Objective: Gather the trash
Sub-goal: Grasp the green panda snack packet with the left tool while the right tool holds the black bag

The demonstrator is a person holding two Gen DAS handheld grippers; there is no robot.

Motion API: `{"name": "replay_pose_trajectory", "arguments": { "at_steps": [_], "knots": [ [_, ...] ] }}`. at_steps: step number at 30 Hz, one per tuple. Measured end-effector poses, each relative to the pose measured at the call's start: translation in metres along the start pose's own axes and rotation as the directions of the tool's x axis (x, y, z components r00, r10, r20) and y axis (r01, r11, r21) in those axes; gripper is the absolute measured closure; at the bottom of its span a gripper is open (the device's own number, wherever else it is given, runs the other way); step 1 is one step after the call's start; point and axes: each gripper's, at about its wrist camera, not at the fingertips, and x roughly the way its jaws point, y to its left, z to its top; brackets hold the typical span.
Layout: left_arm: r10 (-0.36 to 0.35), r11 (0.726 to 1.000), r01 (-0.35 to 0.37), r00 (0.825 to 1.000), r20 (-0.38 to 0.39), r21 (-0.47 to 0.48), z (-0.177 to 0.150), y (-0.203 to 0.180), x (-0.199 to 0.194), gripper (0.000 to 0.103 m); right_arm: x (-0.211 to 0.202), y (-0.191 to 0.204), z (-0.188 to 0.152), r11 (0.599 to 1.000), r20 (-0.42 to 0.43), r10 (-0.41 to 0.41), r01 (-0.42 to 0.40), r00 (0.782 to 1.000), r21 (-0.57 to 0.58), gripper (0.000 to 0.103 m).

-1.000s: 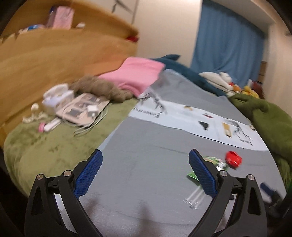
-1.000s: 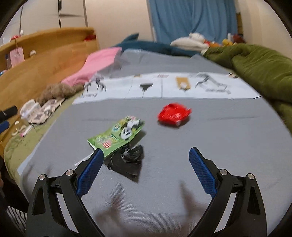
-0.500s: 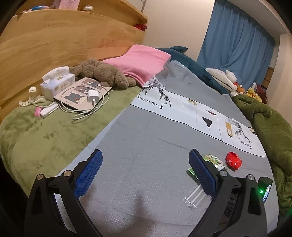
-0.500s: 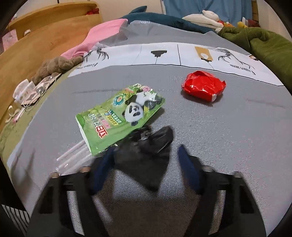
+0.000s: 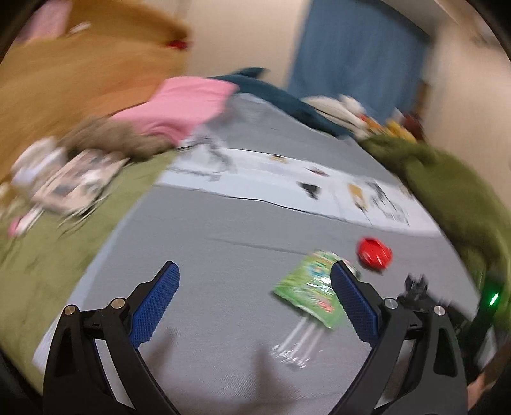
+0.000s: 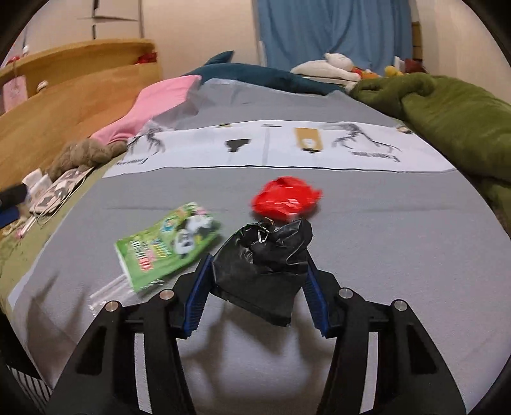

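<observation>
A bed (image 6: 399, 230) under a grey cover is filling the room. A wooden headboard shelf (image 6: 73, 95) is running along its left side. Blue curtains (image 6: 332, 32) are hanging against cream walls (image 6: 198, 28). A green blanket (image 6: 453, 115) is lying bunched at right.

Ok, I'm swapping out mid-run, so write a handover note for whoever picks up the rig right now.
Right tool: shut on the black plastic bag, lifted off the grey sheet.
Left tool: open, empty.
Loose on the sheet: green snack packet, clear straw wrapper at its near edge, red wrapper behind the bag.
Done: bag picked up.
Left: packet, straw wrapper, red wrapper.
</observation>
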Motion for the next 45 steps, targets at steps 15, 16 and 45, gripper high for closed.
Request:
{"name": "replay_pose_trajectory", "arguments": {
  "at_steps": [15, 16, 45],
  "knots": [
    [0.003, 0.97, 0.034, 0.988, -0.151, 0.241, -0.025, -0.111, 0.117, 0.011, 0.0, -0.049, -0.018, 0.998, -0.035, -0.012, 0.014, 0.999, 0.06, 0.048],
    [0.01, 0.966, 0.03, 0.988, -0.154, 0.255, -0.027, -0.116, 0.121, 0.011, 0.001, -0.051, -0.018, 0.998, -0.037, -0.011, 0.013, 0.999, 0.063, 0.048],
    [-0.012, 0.965, 0.044, 0.992, -0.125, 0.26, -0.019, -0.118, 0.121, 0.089, 0.0, -0.065, -0.023, 0.992, -0.008, 0.022, -0.021, 1.0, 0.122, 0.048]
  ]
}}
